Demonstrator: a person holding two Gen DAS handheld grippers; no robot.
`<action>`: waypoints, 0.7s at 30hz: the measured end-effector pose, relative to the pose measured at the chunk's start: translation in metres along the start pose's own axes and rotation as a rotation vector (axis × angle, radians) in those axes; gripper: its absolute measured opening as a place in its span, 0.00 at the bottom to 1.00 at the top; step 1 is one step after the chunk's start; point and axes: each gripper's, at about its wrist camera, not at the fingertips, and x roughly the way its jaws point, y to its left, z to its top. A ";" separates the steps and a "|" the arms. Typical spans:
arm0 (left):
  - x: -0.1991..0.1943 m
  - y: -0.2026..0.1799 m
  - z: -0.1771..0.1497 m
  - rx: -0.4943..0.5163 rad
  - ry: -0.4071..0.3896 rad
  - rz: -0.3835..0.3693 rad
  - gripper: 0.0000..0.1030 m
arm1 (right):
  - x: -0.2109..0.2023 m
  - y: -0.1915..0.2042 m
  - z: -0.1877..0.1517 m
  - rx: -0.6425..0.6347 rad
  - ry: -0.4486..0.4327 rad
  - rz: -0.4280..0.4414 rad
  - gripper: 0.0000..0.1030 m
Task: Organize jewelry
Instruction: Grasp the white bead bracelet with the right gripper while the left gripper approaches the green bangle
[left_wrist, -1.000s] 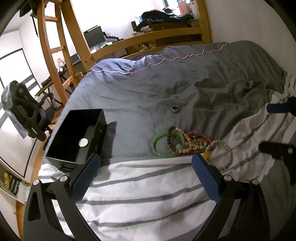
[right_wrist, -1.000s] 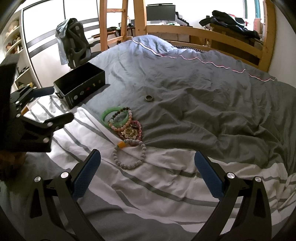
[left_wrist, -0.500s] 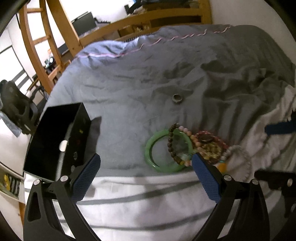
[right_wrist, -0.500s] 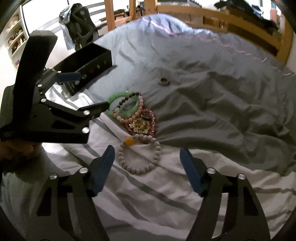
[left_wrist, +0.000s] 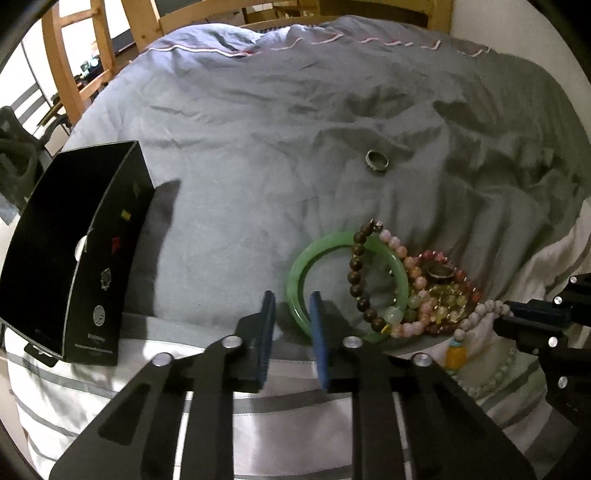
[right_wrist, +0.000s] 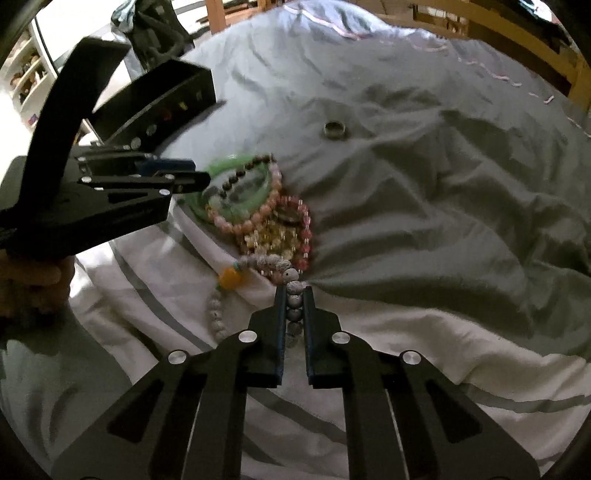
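Straddling green bangle (left_wrist: 303, 280) rim (left jaws)

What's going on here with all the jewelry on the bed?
A person is sorting jewelry with a pair of hand-held tongs. The right tongs are shut on the gray bead bracelet at the near end of the pile. The left tongs have nearly closed around the rim of the green bangle, though whether they grip it is unclear. Other bead bracelets lie heaped on the bangle, a loose ring sits apart on the gray duvet, and an open black box waits to the left.
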 end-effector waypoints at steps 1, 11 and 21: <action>-0.002 -0.001 0.001 -0.001 -0.008 0.000 0.11 | -0.004 -0.001 0.001 0.015 -0.019 0.011 0.09; -0.035 -0.006 -0.001 -0.003 -0.139 -0.009 0.04 | -0.019 0.001 0.009 0.014 -0.105 -0.005 0.09; -0.058 0.019 0.000 -0.084 -0.224 -0.071 0.03 | -0.028 -0.004 0.012 0.044 -0.165 -0.017 0.09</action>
